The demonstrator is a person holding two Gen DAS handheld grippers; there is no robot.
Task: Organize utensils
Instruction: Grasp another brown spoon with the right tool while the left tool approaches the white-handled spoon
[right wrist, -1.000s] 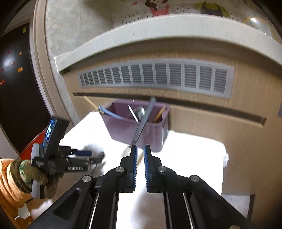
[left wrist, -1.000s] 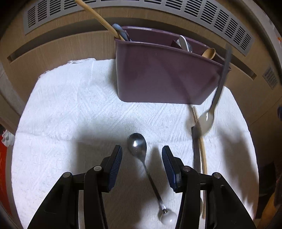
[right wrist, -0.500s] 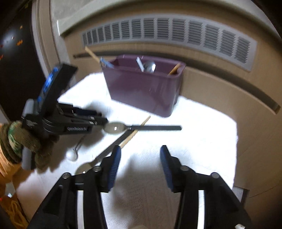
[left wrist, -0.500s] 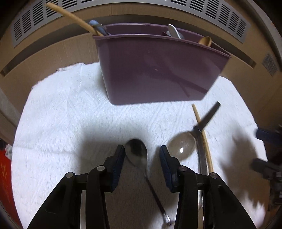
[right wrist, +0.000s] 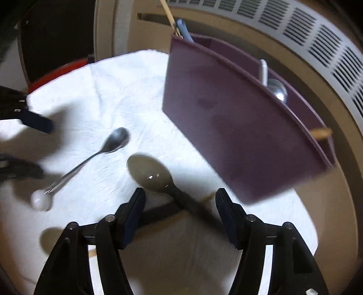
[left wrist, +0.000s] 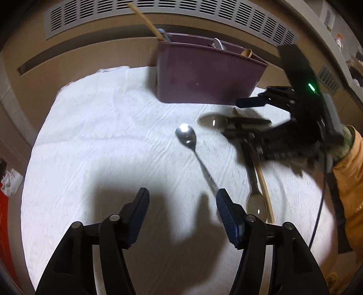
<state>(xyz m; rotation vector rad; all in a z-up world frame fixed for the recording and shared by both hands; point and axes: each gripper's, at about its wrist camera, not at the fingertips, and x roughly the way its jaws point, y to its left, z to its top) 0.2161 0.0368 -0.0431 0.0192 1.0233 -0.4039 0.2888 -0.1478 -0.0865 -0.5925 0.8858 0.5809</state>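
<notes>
A purple utensil caddy (left wrist: 208, 79) stands at the back of a white towel (left wrist: 102, 140) and holds several utensils; it also shows in the right wrist view (right wrist: 238, 127). A steel spoon with a white knob end (left wrist: 192, 147) lies in front of my open, empty left gripper (left wrist: 182, 202). A dark-handled spoon (right wrist: 158, 179) lies on the towel, its handle between the fingers of my open right gripper (right wrist: 180, 202). In the left wrist view the right gripper (left wrist: 249, 113) hovers over that spoon's bowl (left wrist: 212, 120). Whether it touches the handle is unclear.
Another dark-handled spoon (left wrist: 256, 199) and a wooden chopstick (left wrist: 264, 186) lie at the towel's right. A wooden panel with a vent grille (left wrist: 158, 13) runs behind the caddy. Something red (right wrist: 56, 72) sits past the towel's left edge.
The right gripper opened and let go of the dark-handled spoon, which now lies on the towel; it then dropped low over the handle. The left gripper pulled back from the steel spoon.
</notes>
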